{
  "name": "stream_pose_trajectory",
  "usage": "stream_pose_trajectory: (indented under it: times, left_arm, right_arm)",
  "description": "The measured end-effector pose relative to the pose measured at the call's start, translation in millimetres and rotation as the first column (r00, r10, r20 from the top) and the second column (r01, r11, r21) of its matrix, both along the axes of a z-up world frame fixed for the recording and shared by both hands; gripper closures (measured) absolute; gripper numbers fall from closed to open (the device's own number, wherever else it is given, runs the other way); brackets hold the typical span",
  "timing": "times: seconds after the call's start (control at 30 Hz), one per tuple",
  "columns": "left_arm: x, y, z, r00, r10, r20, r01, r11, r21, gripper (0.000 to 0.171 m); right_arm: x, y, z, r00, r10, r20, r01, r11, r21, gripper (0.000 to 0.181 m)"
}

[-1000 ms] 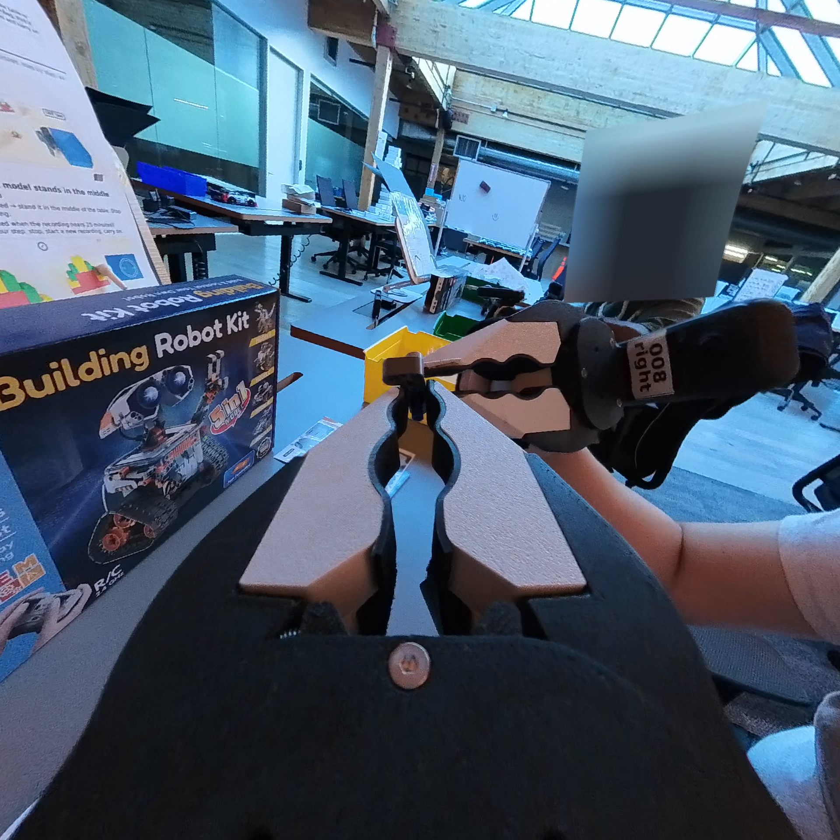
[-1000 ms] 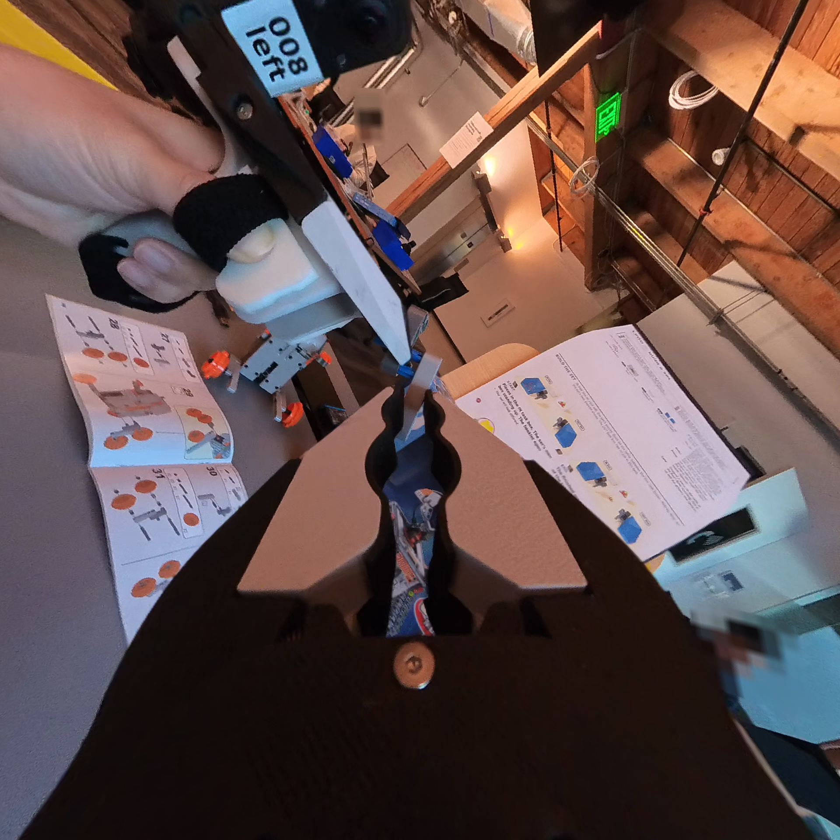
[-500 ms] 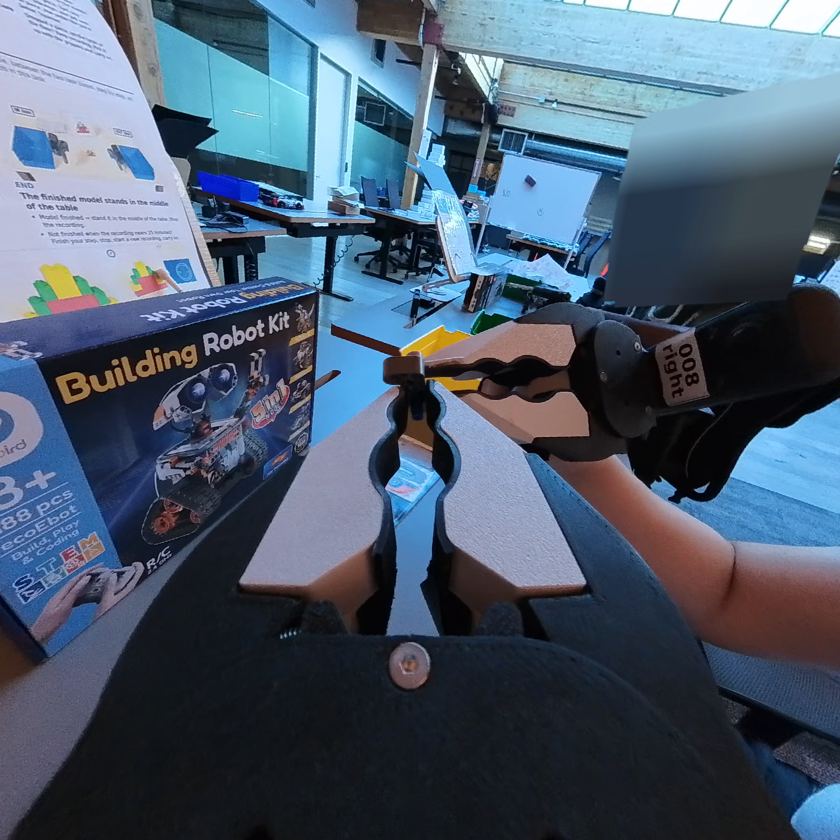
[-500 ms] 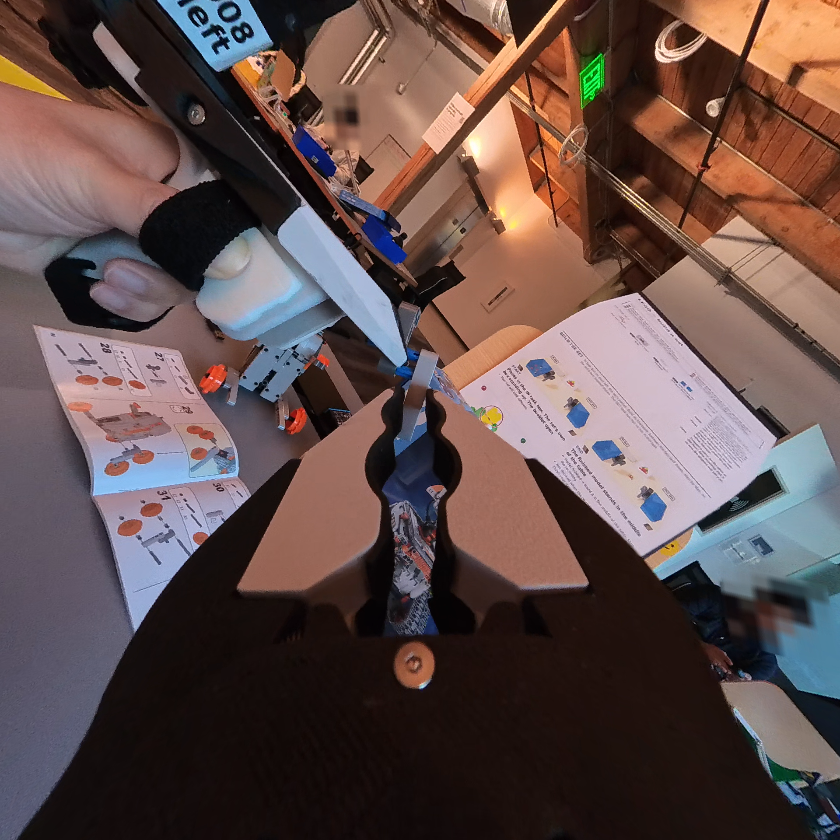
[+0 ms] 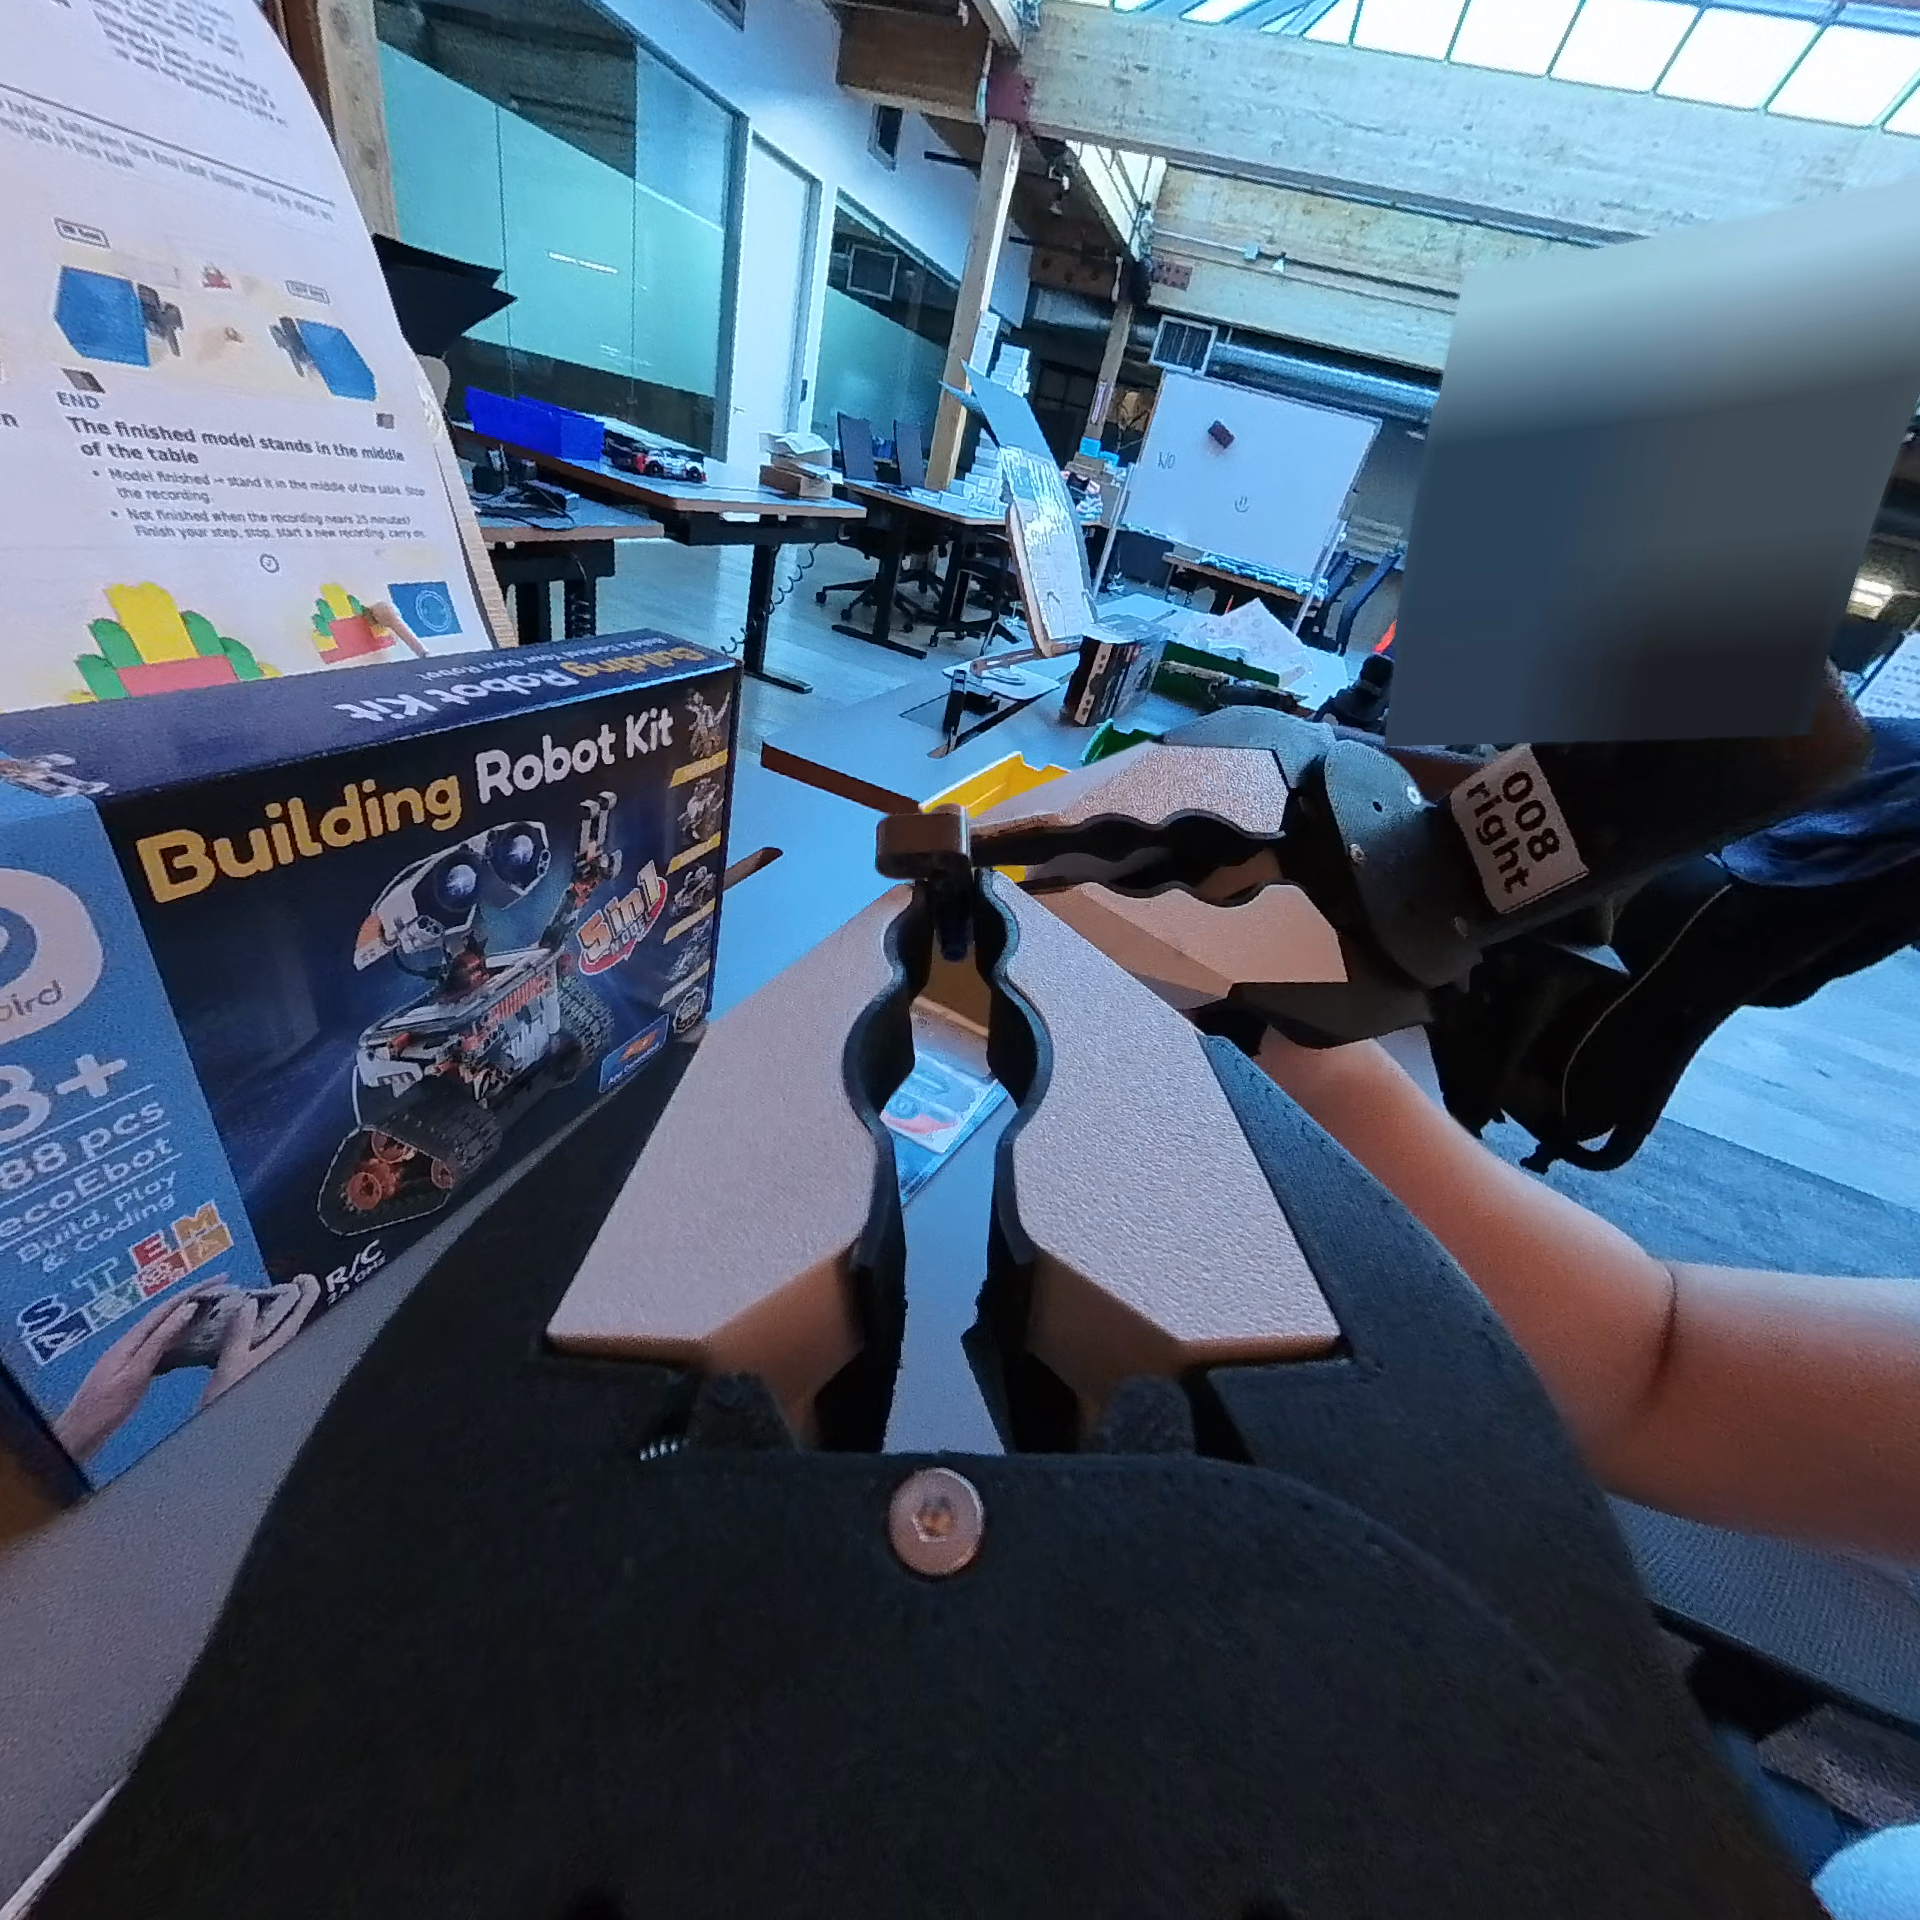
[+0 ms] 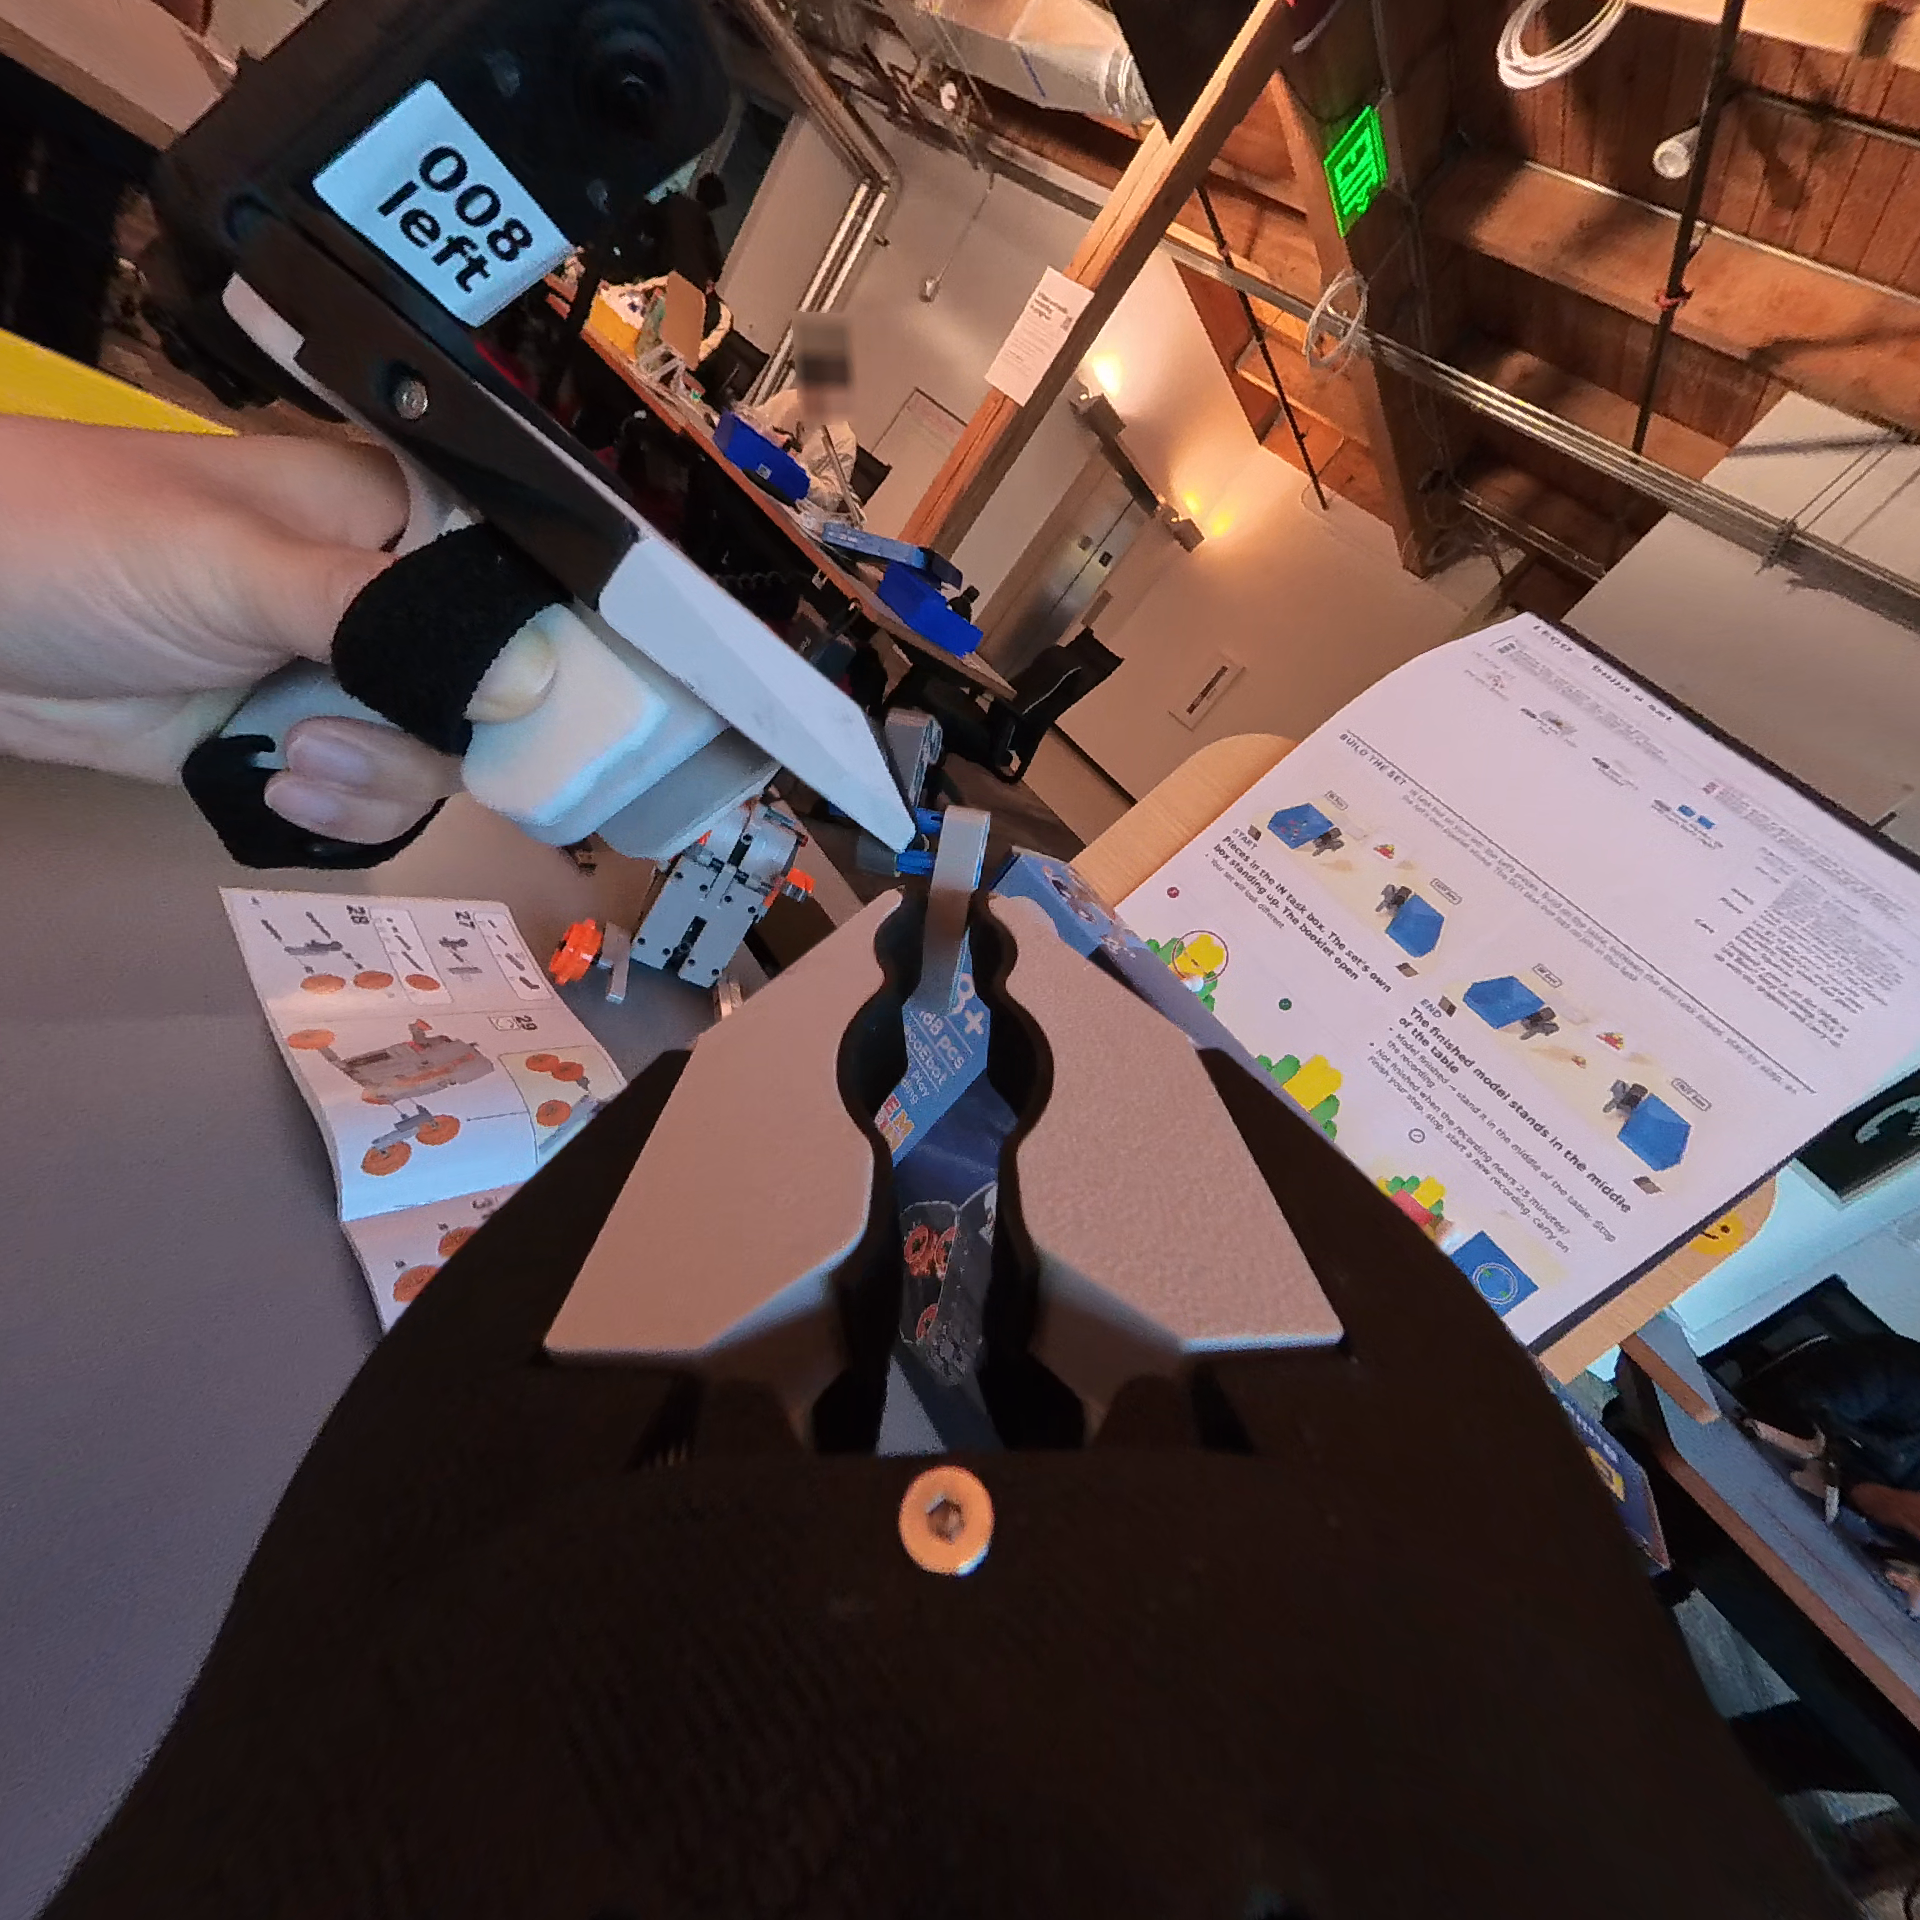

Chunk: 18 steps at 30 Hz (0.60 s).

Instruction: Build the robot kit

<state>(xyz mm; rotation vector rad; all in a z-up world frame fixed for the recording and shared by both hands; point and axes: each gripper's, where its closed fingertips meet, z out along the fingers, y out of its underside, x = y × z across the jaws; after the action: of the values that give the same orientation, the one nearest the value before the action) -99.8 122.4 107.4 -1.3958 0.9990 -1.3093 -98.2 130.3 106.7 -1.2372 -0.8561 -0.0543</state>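
Left gripper (image 5: pixel 948 902) clenched on a small dark part with blue pins (image 5: pixel 948 920), tips held above the grey bench (image 5: pixel 800 831). Right gripper (image 6: pixel 951 904) clenched on a flat grey beam (image 6: pixel 956 883), its far end touching the left gripper's pinned part at the tips. On the bench: kit box (image 5: pixel 343 997) upright at left before a printed instruction sheet (image 5: pixel 197 343), open booklet (image 6: pixel 416 1060) lying beside a partly built grey and orange model (image 6: pixel 717 894), yellow bin (image 5: pixel 987 784) beyond.
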Motion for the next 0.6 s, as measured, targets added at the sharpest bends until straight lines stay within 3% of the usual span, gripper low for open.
stream_pose_trajectory:
  times: [0.6]
  left_arm:
    - [3.3, -1.3, -13.2, 0.997, -0.013, -0.079, 0.011, 1.0, -0.025, 0.167]
  right_arm:
    - [1.1, -1.4, -13.3, 0.992, 0.004, 0.123, -0.007, 1.0, 0.03, 0.176]
